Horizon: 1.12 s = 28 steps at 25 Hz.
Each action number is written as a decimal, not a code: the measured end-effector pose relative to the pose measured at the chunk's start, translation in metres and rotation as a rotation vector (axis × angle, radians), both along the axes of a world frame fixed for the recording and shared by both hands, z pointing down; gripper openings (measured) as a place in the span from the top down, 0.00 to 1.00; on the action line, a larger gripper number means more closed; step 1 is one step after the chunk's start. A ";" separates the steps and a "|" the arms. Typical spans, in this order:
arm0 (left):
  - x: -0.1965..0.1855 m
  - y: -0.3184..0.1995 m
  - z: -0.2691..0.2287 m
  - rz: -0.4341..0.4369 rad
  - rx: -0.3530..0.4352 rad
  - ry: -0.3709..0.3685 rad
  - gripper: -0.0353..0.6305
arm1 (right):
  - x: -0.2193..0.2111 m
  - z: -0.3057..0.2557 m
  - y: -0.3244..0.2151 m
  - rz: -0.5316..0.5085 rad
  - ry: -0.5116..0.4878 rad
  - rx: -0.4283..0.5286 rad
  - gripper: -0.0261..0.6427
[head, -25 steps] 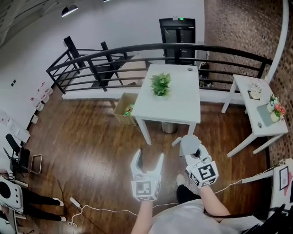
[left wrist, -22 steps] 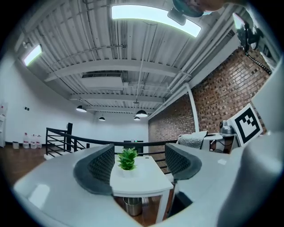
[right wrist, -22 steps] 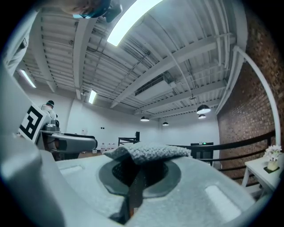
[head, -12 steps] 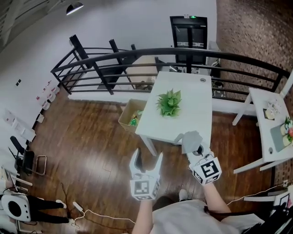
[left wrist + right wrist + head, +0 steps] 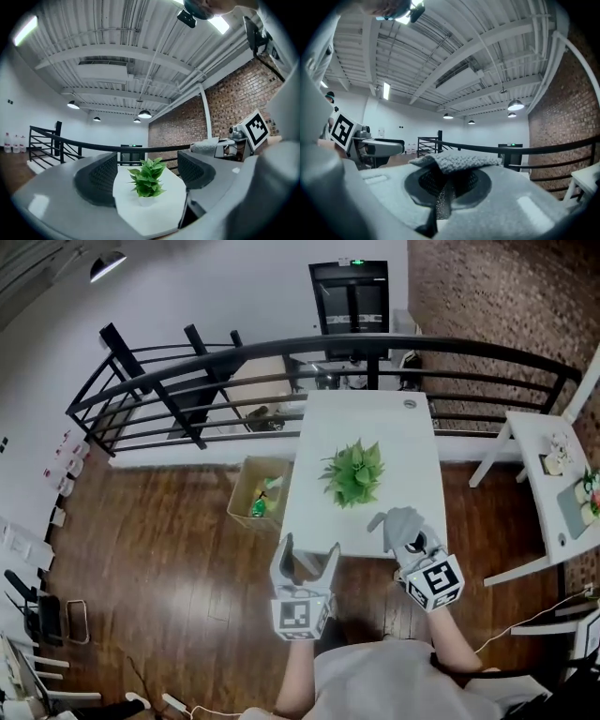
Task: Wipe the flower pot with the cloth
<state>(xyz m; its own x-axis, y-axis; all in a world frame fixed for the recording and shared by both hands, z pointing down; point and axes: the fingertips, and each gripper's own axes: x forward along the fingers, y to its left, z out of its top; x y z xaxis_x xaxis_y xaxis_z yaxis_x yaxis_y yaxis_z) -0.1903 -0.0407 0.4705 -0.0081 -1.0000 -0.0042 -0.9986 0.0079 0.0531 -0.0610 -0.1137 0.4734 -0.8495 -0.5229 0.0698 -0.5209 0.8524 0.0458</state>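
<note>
Nearest, the left hand-held gripper (image 5: pixel 309 547) had just been opening its jaws, nothing between them. Beside it, the right hand-held gripper (image 5: pixel 409 538) pinched the cloth (image 5: pixel 401 521). Straight ahead, the flower pot (image 5: pixel 146 201) stood mid-counter (image 5: pixel 412 451), likelier nearer the cloth-bearing right.

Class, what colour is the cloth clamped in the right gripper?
Grey; the cloth shows best in the right gripper view.
</note>
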 end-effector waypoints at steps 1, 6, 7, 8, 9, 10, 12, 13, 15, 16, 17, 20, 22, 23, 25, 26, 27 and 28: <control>-0.014 -0.010 0.003 0.024 -0.009 0.000 0.33 | -0.010 -0.002 -0.008 0.016 0.002 0.007 0.97; -0.066 -0.055 0.012 0.133 -0.028 0.072 0.32 | -0.044 -0.018 -0.039 0.130 -0.029 0.047 0.97; -0.074 -0.065 0.023 0.139 -0.063 0.080 0.32 | -0.050 -0.013 -0.042 0.132 -0.019 0.045 0.97; -0.083 -0.075 0.039 0.137 -0.110 0.091 0.32 | -0.057 -0.007 -0.045 0.126 -0.010 0.032 0.97; -0.090 -0.084 0.060 0.132 -0.163 0.105 0.32 | -0.062 0.000 -0.049 0.116 -0.005 0.013 0.97; -0.094 -0.092 0.084 0.133 -0.218 0.114 0.32 | -0.066 0.008 -0.052 0.104 -0.003 -0.008 0.97; -0.092 -0.104 0.137 0.184 -0.327 0.096 0.28 | -0.071 0.021 -0.062 0.078 0.010 -0.031 0.97; -0.085 -0.108 0.159 0.234 -0.372 0.071 0.25 | -0.072 0.025 -0.067 0.066 0.019 -0.032 0.97; -0.071 -0.113 0.194 0.336 -0.426 0.035 0.21 | -0.073 0.028 -0.074 0.042 0.029 -0.030 0.97; -0.066 -0.117 0.207 0.374 -0.441 0.032 0.18 | -0.074 0.030 -0.076 0.035 0.032 -0.032 0.97; -0.064 -0.123 0.221 0.401 -0.457 0.030 0.12 | -0.073 0.033 -0.077 0.035 0.039 -0.037 0.97; -0.059 -0.148 0.262 0.432 -0.534 0.005 0.00 | -0.060 0.049 -0.080 0.072 0.077 -0.078 0.97; -0.056 -0.169 0.285 0.433 -0.580 -0.005 0.00 | -0.046 0.056 -0.081 0.098 0.081 -0.100 0.97; -0.054 -0.181 0.293 0.438 -0.592 -0.012 0.00 | -0.039 0.057 -0.083 0.112 0.081 -0.105 0.97; -0.048 -0.206 0.304 0.455 -0.591 -0.044 0.00 | -0.022 0.060 -0.086 0.148 0.095 -0.109 0.97; -0.044 -0.218 0.308 0.462 -0.581 -0.055 0.00 | -0.013 0.061 -0.087 0.168 0.105 -0.110 0.97; -0.040 -0.229 0.311 0.464 -0.566 -0.054 0.00 | -0.004 0.062 -0.088 0.188 0.113 -0.112 0.97; -0.037 -0.239 0.311 0.460 -0.548 -0.049 0.00 | 0.006 0.063 -0.088 0.208 0.120 -0.115 0.97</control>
<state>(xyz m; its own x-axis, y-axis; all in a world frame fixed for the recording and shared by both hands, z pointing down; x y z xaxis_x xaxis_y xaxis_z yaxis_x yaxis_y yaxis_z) -0.2270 -0.2796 0.7817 0.4019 -0.7602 0.5105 -0.9083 -0.4017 0.1169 -0.0551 -0.2017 0.5364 -0.7067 -0.6682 0.2325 -0.6822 0.7307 0.0267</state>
